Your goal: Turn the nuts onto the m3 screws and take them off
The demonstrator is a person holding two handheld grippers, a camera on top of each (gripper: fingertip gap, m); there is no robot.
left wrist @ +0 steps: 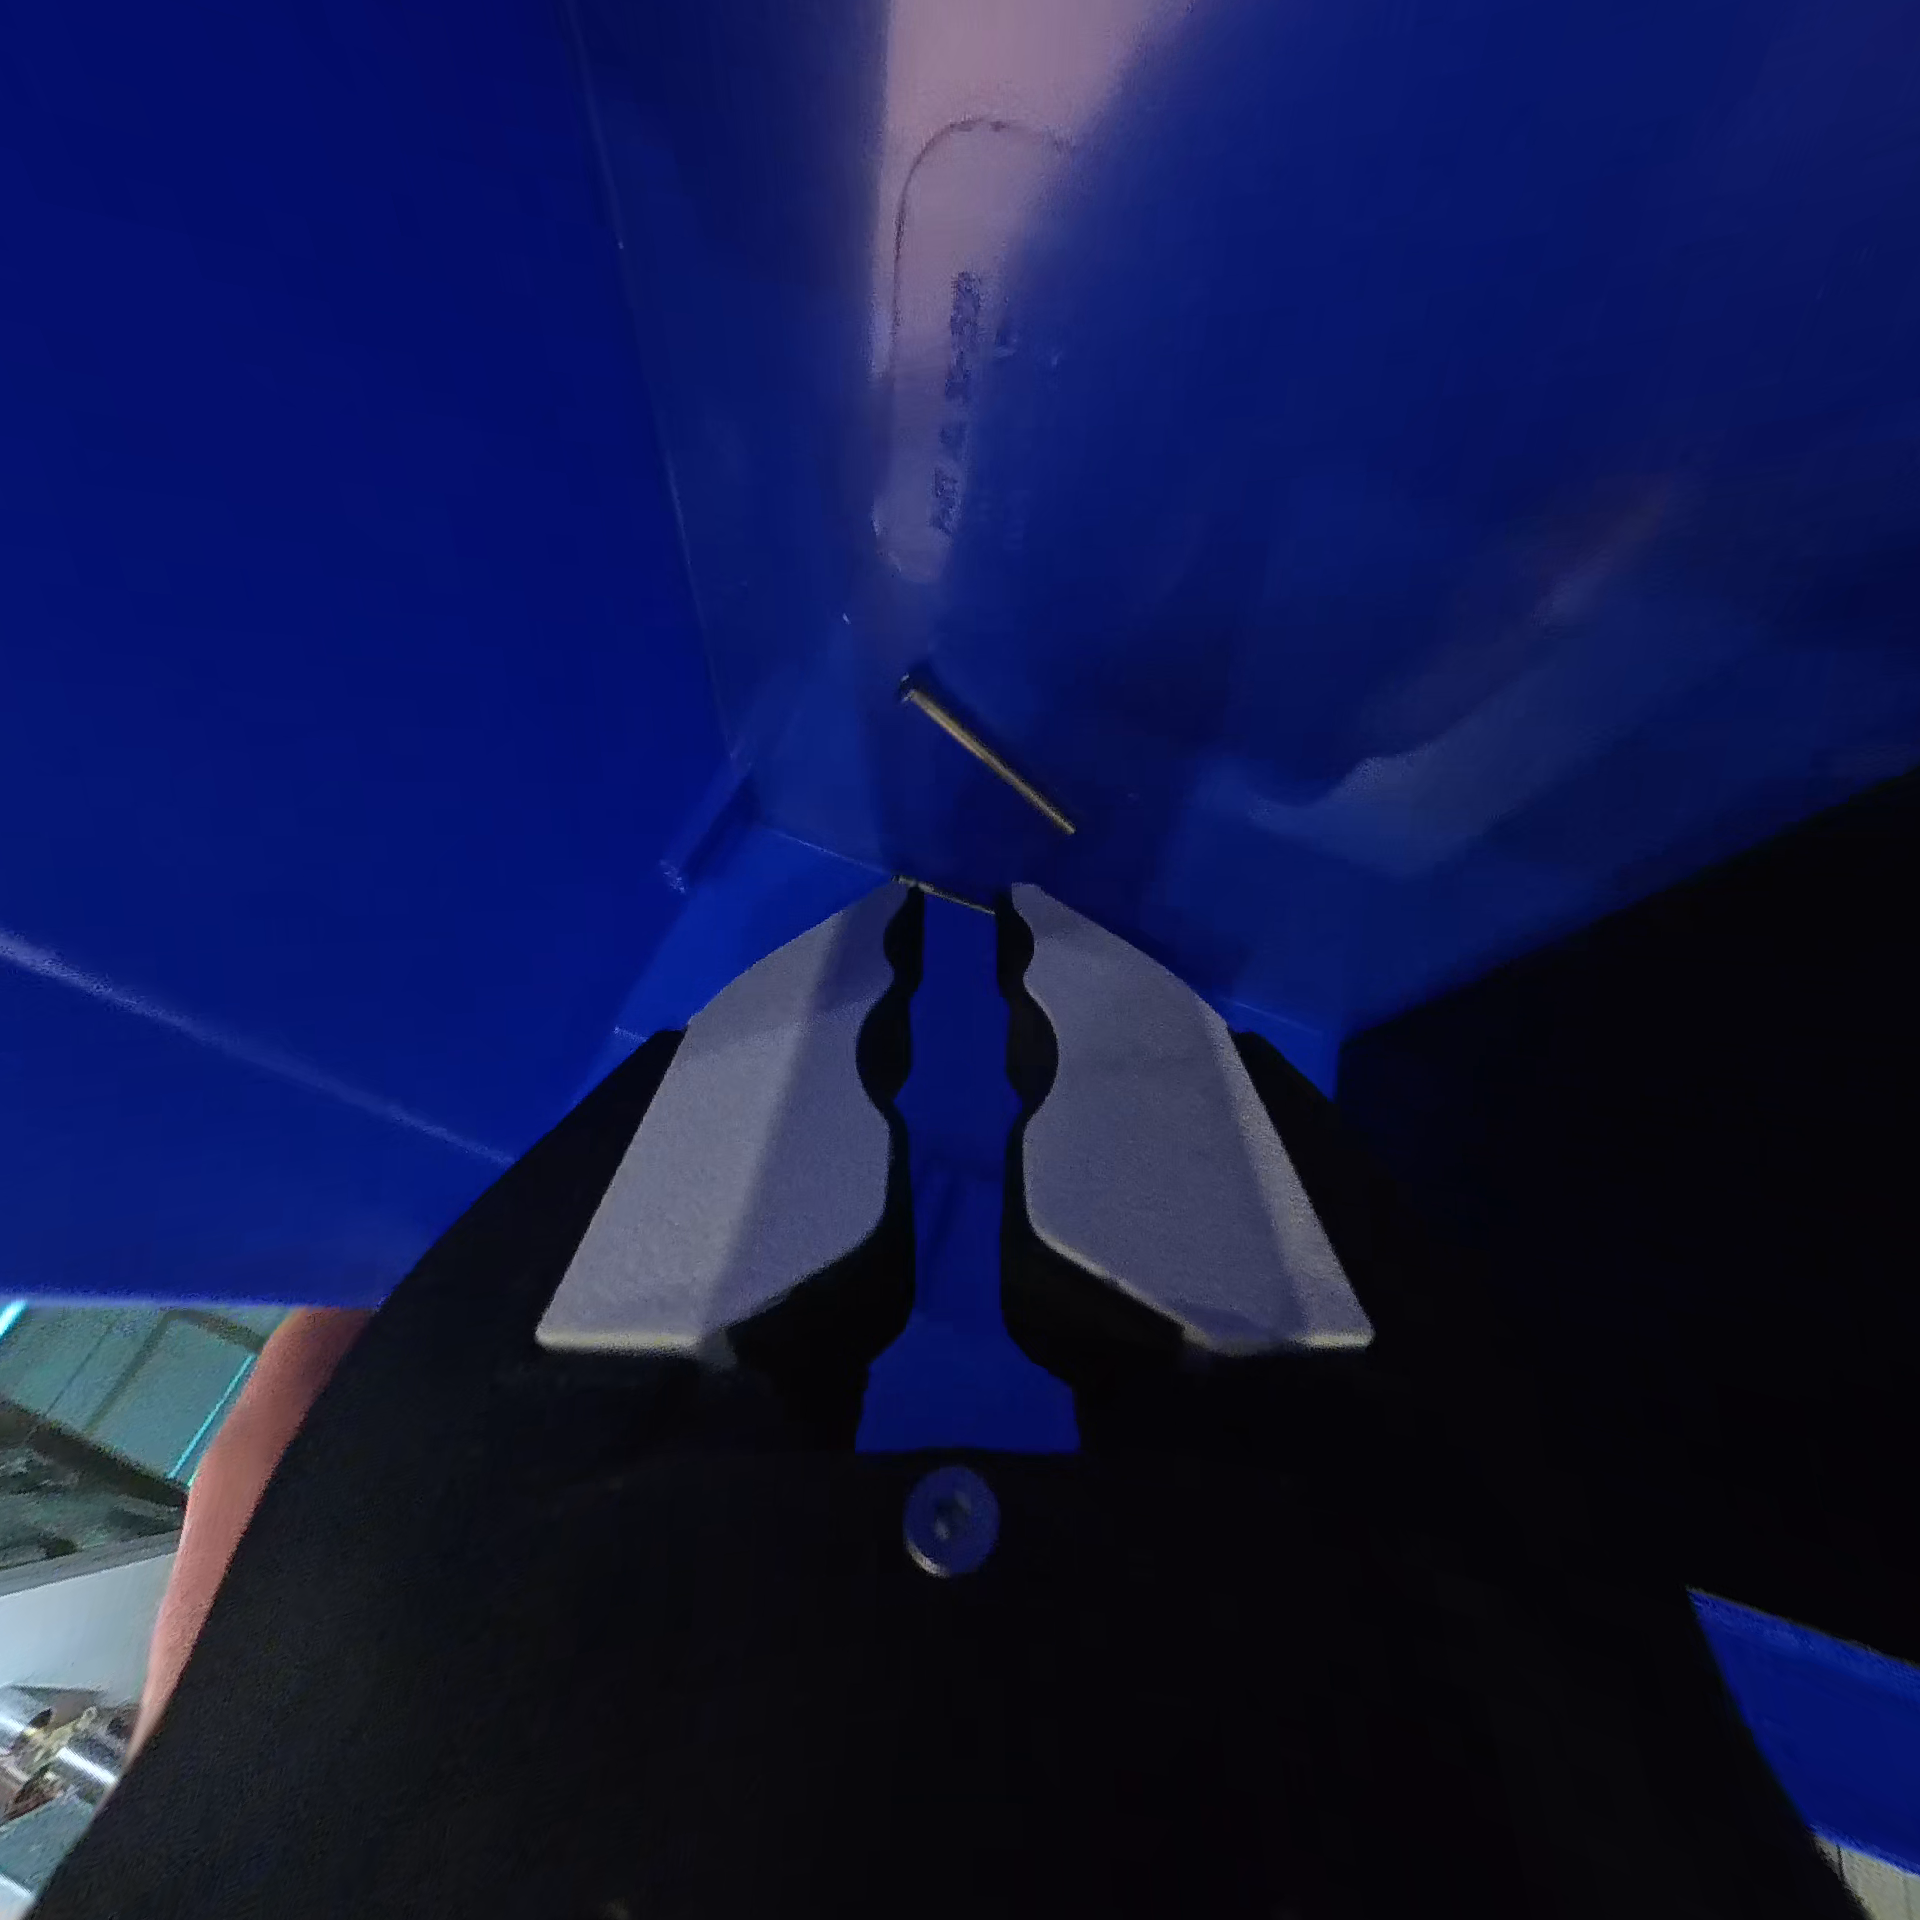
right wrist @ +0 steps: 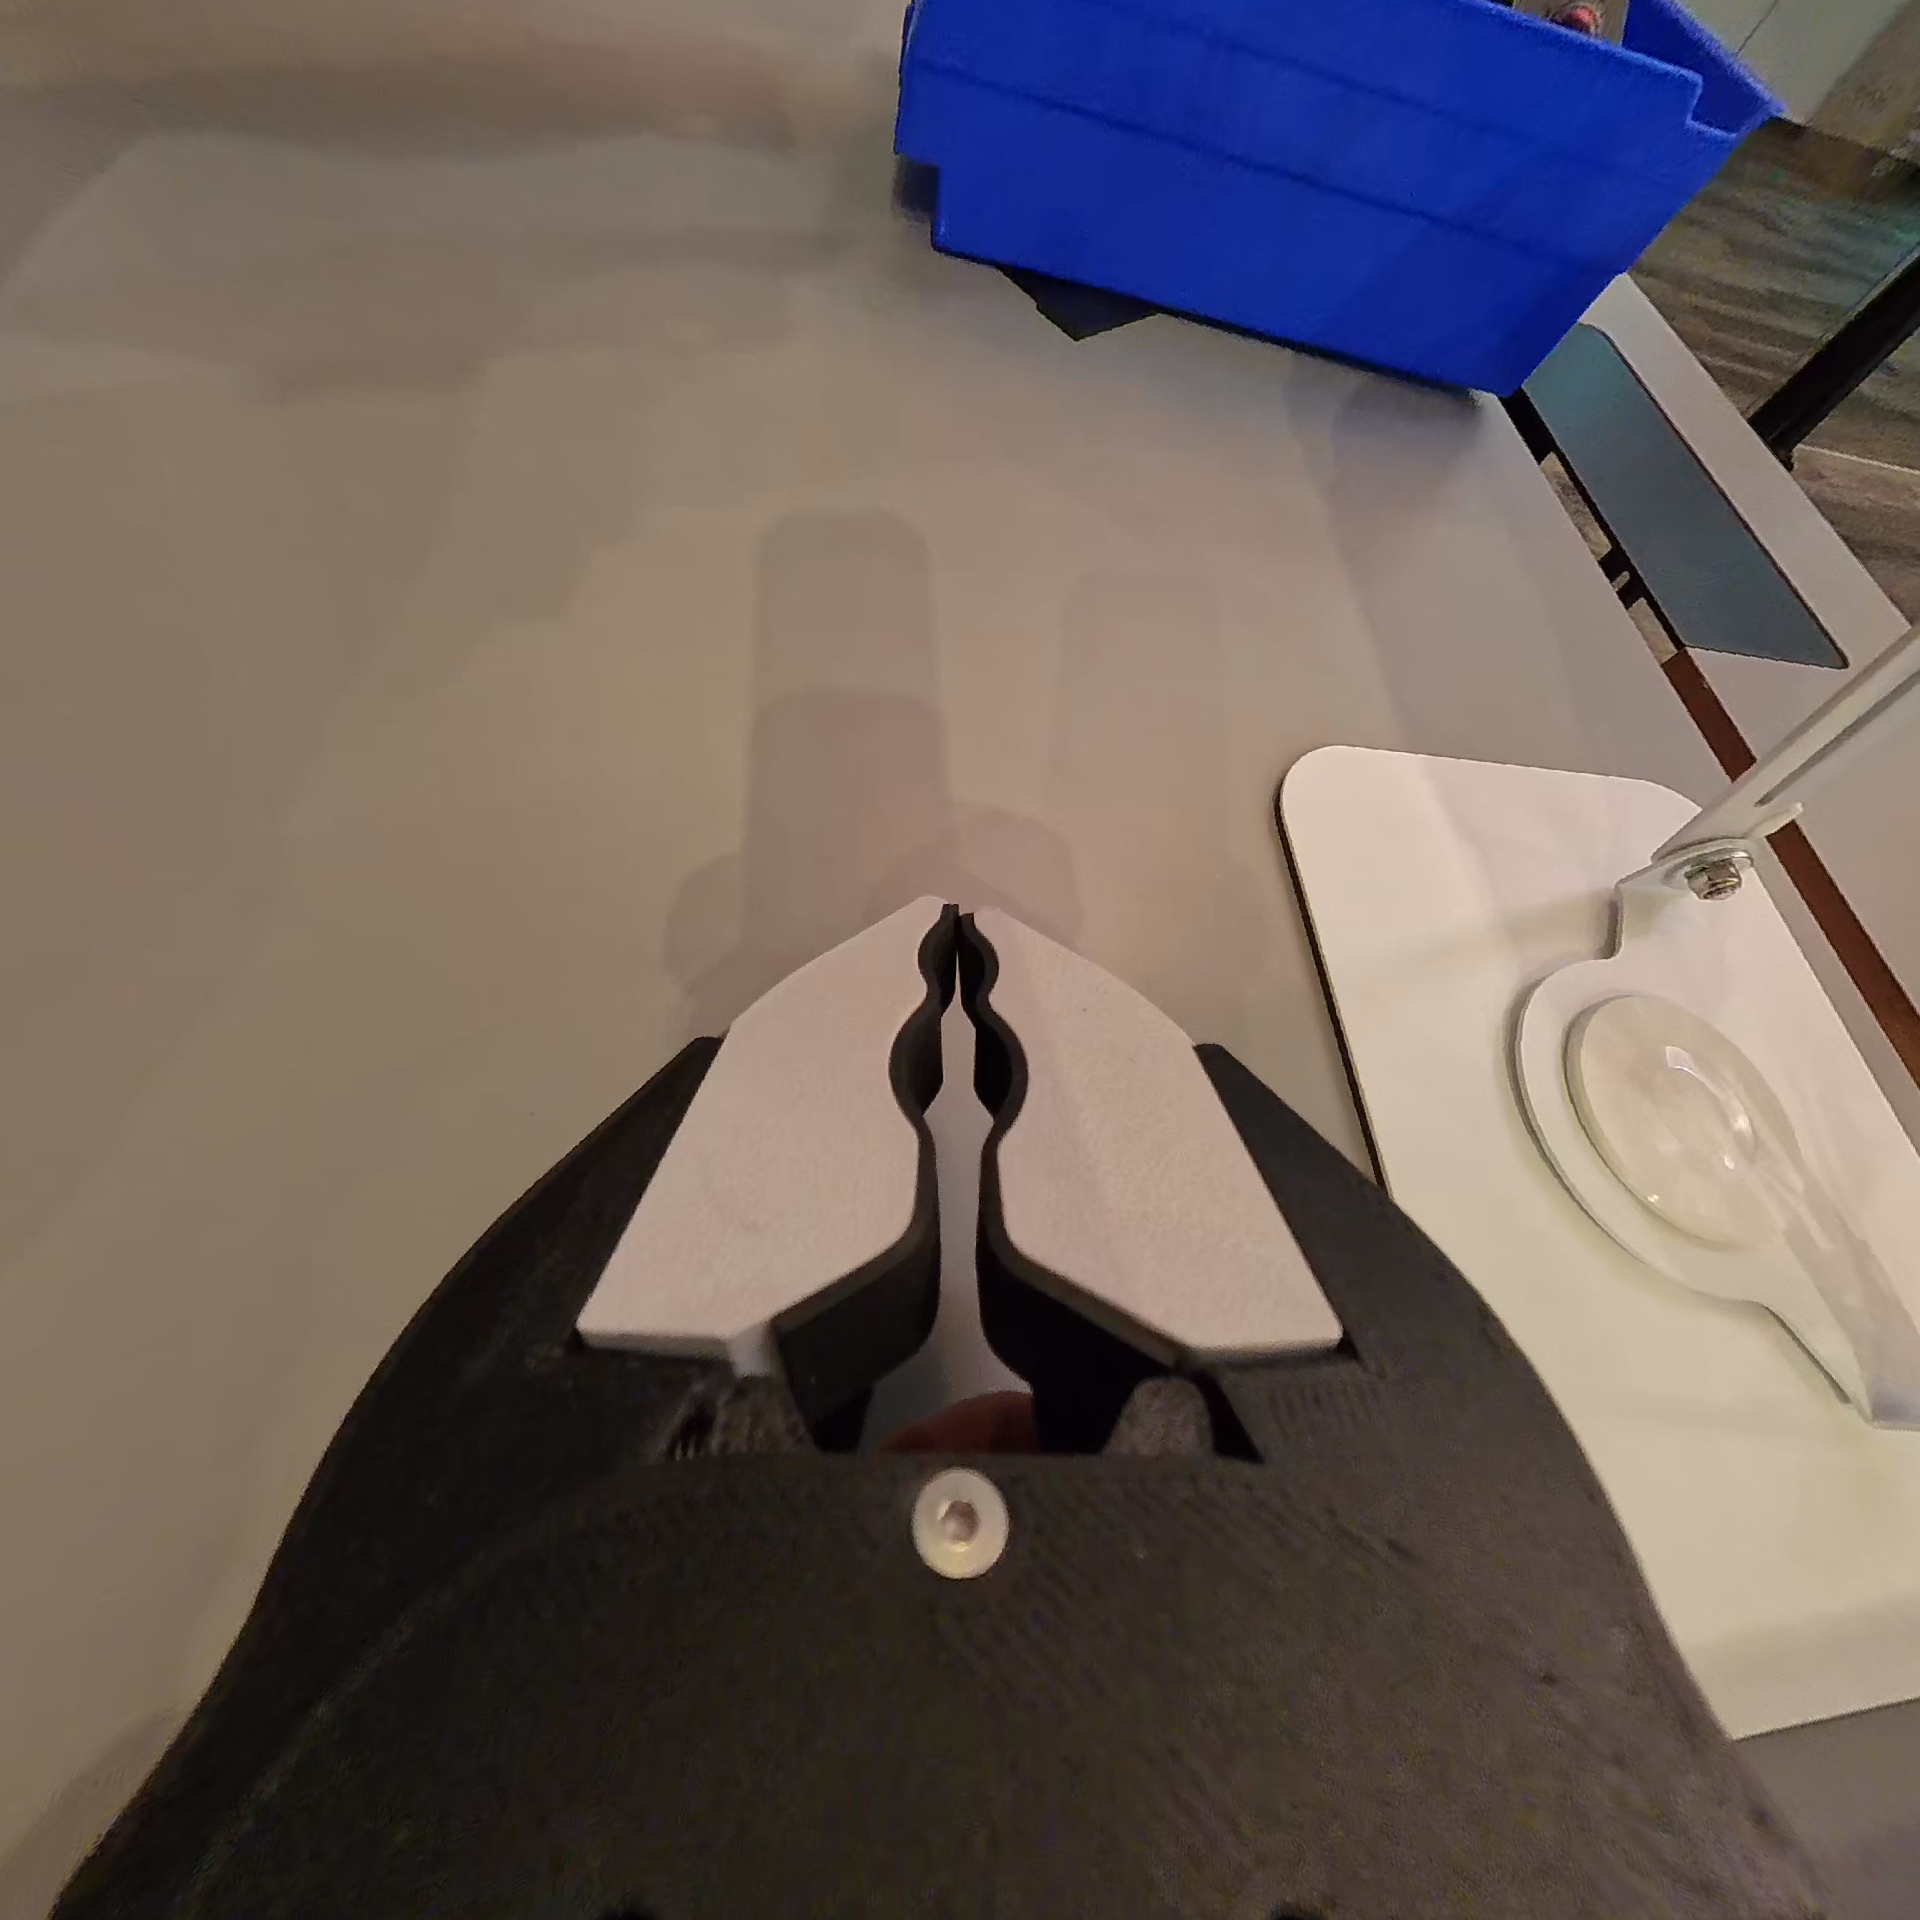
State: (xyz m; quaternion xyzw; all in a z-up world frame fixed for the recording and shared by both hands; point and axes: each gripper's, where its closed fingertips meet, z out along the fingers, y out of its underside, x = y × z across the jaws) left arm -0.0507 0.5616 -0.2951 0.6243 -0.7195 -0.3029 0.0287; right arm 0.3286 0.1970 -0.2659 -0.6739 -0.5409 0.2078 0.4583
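Observation:
In the left wrist view my left gripper (left wrist: 951, 904) is deep inside a blue bin (left wrist: 364, 623), pointing into its bottom corner. Its jaws stand a narrow gap apart. A thin metal screw (left wrist: 987, 764) lies slanted on the bin floor just beyond the tips. A second thin metal piece (left wrist: 948, 894) lies across the gap right at the fingertips; I cannot tell whether the fingers touch it. No nuts show. In the right wrist view my right gripper (right wrist: 954, 920) is shut and empty, hovering over the grey table (right wrist: 416, 623).
The blue bin (right wrist: 1299, 187) stands at the table's far right in the right wrist view. A white board (right wrist: 1455, 1039) with a clear magnifier lens (right wrist: 1662, 1122) on a stand lies at the right, near the table edge. A hand shows at the lower left of the left wrist view.

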